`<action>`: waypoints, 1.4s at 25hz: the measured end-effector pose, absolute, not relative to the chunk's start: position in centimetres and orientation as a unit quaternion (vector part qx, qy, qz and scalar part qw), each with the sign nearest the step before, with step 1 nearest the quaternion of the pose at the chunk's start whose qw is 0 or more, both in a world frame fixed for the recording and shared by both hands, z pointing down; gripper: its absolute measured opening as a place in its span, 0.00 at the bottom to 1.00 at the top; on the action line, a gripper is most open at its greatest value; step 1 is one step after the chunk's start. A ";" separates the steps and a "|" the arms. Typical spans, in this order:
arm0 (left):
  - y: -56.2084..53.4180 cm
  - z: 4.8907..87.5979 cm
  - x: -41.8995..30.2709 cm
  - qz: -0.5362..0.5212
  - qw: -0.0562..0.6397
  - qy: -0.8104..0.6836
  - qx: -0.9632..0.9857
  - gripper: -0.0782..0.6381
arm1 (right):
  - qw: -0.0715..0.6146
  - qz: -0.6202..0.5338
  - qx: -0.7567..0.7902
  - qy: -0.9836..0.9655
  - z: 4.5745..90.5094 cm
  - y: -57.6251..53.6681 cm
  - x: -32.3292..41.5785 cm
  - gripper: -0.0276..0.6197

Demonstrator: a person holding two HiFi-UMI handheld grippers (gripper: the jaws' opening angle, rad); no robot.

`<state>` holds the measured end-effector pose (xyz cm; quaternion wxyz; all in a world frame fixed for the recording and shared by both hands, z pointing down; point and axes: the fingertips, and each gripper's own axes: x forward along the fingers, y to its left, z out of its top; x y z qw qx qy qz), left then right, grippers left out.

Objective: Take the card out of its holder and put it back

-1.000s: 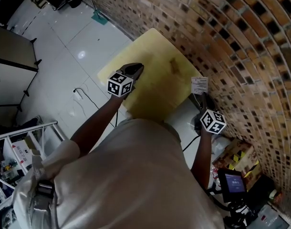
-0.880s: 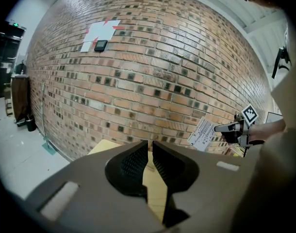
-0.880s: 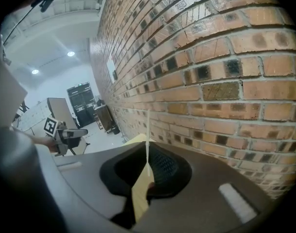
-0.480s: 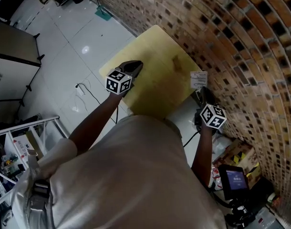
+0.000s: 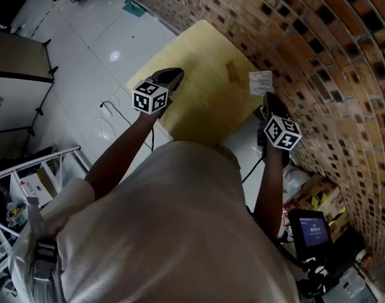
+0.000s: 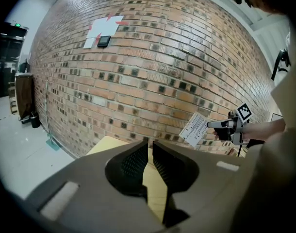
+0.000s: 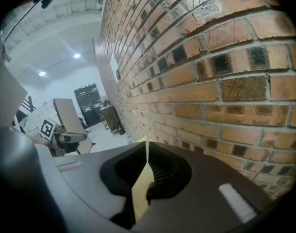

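Observation:
A white printed card [image 5: 260,83] is held upright over the right edge of the yellow table [image 5: 205,100], close to the brick wall [image 5: 319,49]. My right gripper [image 5: 267,100] is shut on its lower edge. In the right gripper view the card [image 7: 147,152] shows edge-on as a thin white line between the pads. From the left gripper view the card [image 6: 194,128] and right gripper [image 6: 221,125] appear at the right against the wall. My left gripper [image 5: 173,74] hovers over the table's left side, jaws together with nothing between them. No card holder shows clearly.
The brick wall [image 6: 177,72] runs along the table's far and right sides, and a white sheet with a small dark device [image 6: 104,41] is fixed high on it. Cables [image 5: 110,122], white floor tiles and a shelf rack [image 5: 28,182] lie to the left. A small screen [image 5: 313,229] stands low at the right.
My right gripper has carried the card a little farther along the table's right edge, nearer the wall. The left gripper has stayed where it was.

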<state>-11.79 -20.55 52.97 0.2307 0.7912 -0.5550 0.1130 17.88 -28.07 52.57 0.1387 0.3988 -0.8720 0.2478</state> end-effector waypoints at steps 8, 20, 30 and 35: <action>-22.9 53.1 -9.1 0.129 0.225 -0.541 0.800 0.18 | 0.130 0.242 0.396 -0.876 52.4 -29.9 17.9 0.06; -23.3 53.8 -8.5 0.134 0.231 -0.537 0.800 0.18 | 0.133 0.249 0.412 -0.866 53.4 -29.9 20.2 0.06; -23.2 54.3 -8.9 0.134 0.245 -0.543 0.792 0.16 | 0.130 0.250 0.418 -0.864 53.6 -30.0 20.7 0.06; -23.0 53.8 -9.5 0.115 0.250 -0.549 0.789 0.19 | 0.133 0.246 0.413 -0.866 53.6 -30.4 20.3 0.06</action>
